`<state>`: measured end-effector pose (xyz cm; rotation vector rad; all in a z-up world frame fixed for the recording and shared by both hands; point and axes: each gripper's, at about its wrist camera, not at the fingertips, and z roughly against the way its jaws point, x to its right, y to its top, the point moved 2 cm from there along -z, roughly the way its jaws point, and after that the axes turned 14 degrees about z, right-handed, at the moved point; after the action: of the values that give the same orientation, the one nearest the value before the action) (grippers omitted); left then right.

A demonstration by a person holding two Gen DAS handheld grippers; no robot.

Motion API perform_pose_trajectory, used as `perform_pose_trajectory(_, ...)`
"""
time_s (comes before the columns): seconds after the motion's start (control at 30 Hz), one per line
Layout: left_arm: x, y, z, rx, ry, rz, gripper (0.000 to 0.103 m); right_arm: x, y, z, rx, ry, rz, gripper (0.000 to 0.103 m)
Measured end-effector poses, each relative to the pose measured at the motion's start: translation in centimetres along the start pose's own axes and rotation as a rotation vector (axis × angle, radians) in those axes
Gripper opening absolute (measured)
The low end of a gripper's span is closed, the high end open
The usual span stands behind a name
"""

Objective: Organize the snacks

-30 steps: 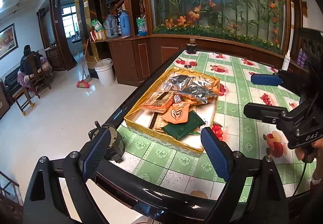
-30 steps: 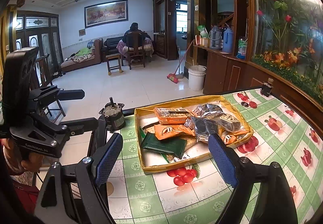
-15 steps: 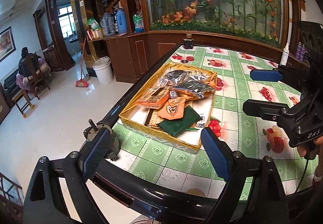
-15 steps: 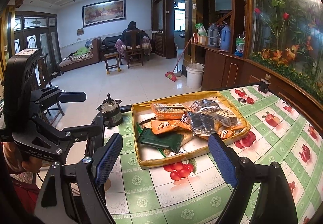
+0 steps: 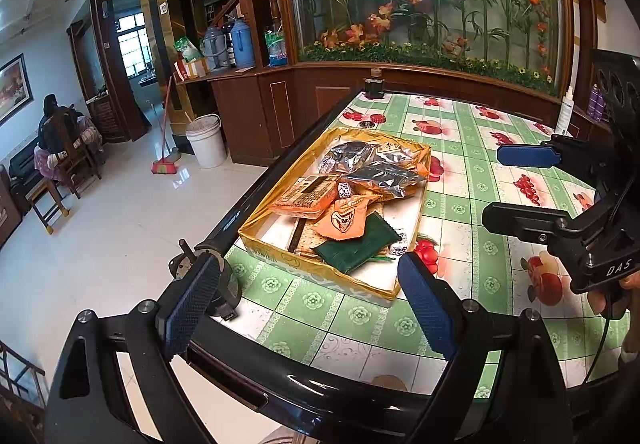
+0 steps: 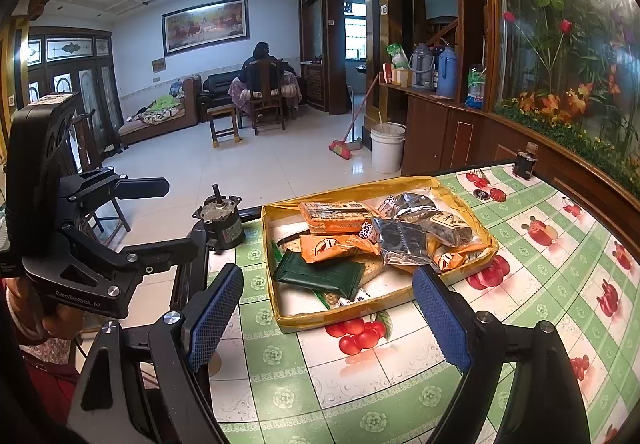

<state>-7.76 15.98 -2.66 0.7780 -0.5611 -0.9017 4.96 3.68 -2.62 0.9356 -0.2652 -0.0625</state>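
A shallow yellow box [image 5: 312,268] [image 6: 352,310] lies on the green-and-white fruit-pattern table. It holds a dark green packet [image 5: 356,246] [image 6: 320,274], orange packets [image 5: 344,218] [image 6: 336,246], a barcoded orange pack [image 5: 306,196] [image 6: 340,216] and silver foil packets [image 5: 384,178] [image 6: 404,240]. My left gripper [image 5: 308,300] [image 6: 160,218] hovers open at the table's near corner, short of the box, with nothing between its fingers. My right gripper [image 6: 328,312] [image 5: 520,186] is open too, above the cloth in front of the box's side, and holds nothing.
A small grey motor [image 5: 224,284] [image 6: 222,222] stands on the table corner beside the box. At the far edge are a dark little bottle [image 5: 374,84] [image 6: 526,164] and a white spray bottle [image 5: 565,114]. A bucket [image 5: 206,140] and a broom stand on the floor; a person sits far off.
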Motion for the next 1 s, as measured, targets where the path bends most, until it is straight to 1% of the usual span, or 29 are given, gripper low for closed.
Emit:
perform_pose_trajectory(0.37,-0.6,0.7,1.1,0.035,-0.010,0.025,0.092,-0.1,0.0,0.4,0.006,-0.005,0.002,0.088)
perform_pose_trajectory(1.0,-0.9,0.9,1.7,0.046,-0.012,0.032,0.092,-0.4,0.4,0.2,0.002,-0.003,0.014,0.088)
